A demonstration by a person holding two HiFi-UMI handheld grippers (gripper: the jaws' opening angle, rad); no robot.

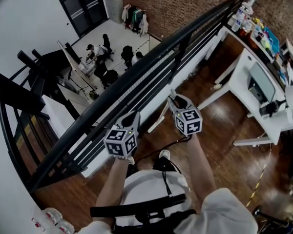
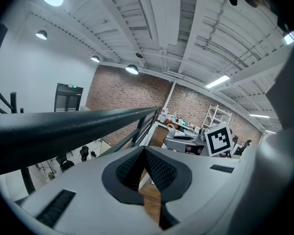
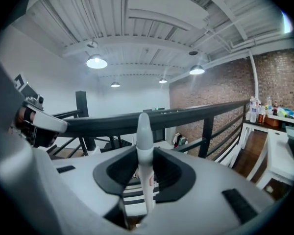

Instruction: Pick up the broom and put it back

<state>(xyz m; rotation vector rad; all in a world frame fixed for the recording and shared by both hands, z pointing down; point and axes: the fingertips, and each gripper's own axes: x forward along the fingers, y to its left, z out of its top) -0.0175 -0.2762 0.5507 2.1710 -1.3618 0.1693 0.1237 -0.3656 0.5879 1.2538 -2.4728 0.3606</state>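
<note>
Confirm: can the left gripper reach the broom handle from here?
Probably yes. The broom handle, clamped in the right gripper, slants toward the left gripper with nothing between them; the left's shut jaws must open first.

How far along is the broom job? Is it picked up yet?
Done, it seems: the pickup. In hand: the right claw is shut on the slim white broom handle, near the black metal railing; the left claw is shut, empty. Left: putting the broom back; where it goes isn't clear.
</note>
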